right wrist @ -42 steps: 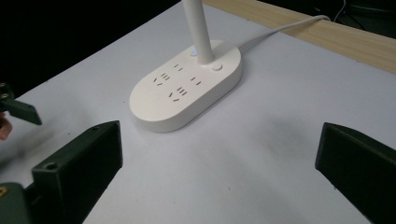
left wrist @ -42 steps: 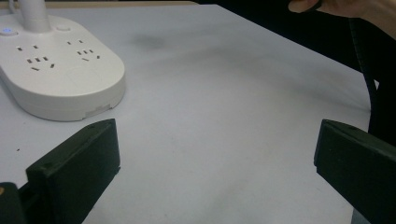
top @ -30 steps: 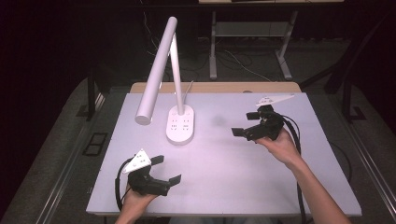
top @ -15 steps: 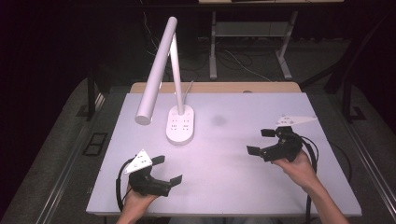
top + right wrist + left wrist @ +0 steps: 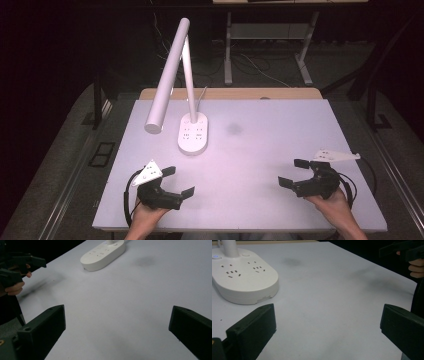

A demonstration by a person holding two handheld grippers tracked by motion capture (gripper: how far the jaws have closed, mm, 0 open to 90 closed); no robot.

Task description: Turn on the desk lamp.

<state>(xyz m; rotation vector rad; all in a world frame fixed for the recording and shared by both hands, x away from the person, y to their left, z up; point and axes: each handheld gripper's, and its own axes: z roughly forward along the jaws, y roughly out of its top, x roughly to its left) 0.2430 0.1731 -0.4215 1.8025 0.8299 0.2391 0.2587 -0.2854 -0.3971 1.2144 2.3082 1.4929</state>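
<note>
A white desk lamp stands at the table's back left; its oval base (image 5: pixel 193 135) carries sockets and its long head (image 5: pixel 166 75) leans out to the left. The same base (image 5: pixel 242 277) appears at the upper left of the left gripper view and far off as the base (image 5: pixel 103 254) in the right gripper view. My left gripper (image 5: pixel 178 182) rests near the front left edge, open, nothing between its jaws. My right gripper (image 5: pixel 295 173) sits near the front right, open and empty too. The other hand's gripper (image 5: pixel 404 251) shows at the left gripper view's top right.
The white table (image 5: pixel 260 145) has a faint dark smudge (image 5: pixel 233 129) right of the lamp base. Beyond the far edge lie a wooden strip (image 5: pixel 235 93), cables and metal stand legs (image 5: pixel 227 50) on a dark floor.
My right gripper has drawn back from the middle right of the table toward the front right edge. The left gripper and the lamp have stayed put.
</note>
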